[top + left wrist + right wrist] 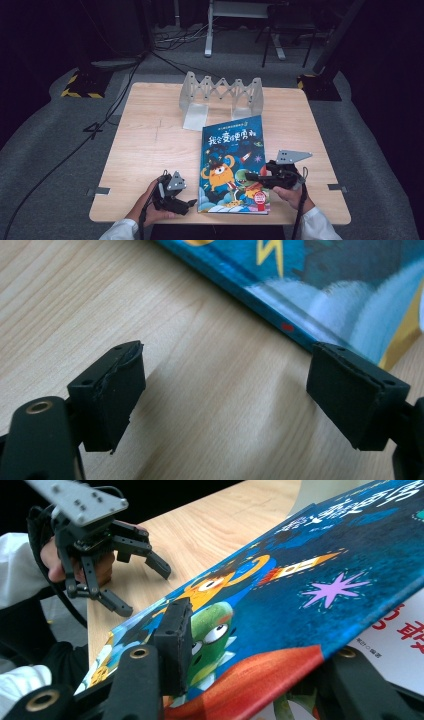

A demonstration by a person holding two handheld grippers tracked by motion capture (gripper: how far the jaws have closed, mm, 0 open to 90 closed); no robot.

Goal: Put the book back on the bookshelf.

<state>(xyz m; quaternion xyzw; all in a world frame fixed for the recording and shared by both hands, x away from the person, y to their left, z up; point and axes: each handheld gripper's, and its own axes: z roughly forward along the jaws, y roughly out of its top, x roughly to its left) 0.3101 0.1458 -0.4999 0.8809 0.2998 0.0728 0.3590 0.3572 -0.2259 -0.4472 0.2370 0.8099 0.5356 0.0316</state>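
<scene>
1. Your right gripper is pinching the front cover of the book at its open edge, 1 pad on top of the cover and the other beneath it; the cover is already raised off the white page below. Keep that pinch near the edge and swing the cover over in an arc towards the spine, rather than pulling it straight up, so the cover does not bend or slip out of the pads.

2. Your left gripper rests on the table just beside the book's near left corner, jaws spread with nothing between them. I judge it well placed to press down on the spine side if the book starts to slide; do not let it sit where the cover will land.

3. The book lies near the front edge of the table, right of centre, between your 2 hands. Its long axis runs from you away towards the far side, tilted slightly, with the title at the far end and the spine along the left edge.

4. Farther off, near the table's far edge, stands a folding rack, well apart from the book and clear of the cover's swing.
</scene>
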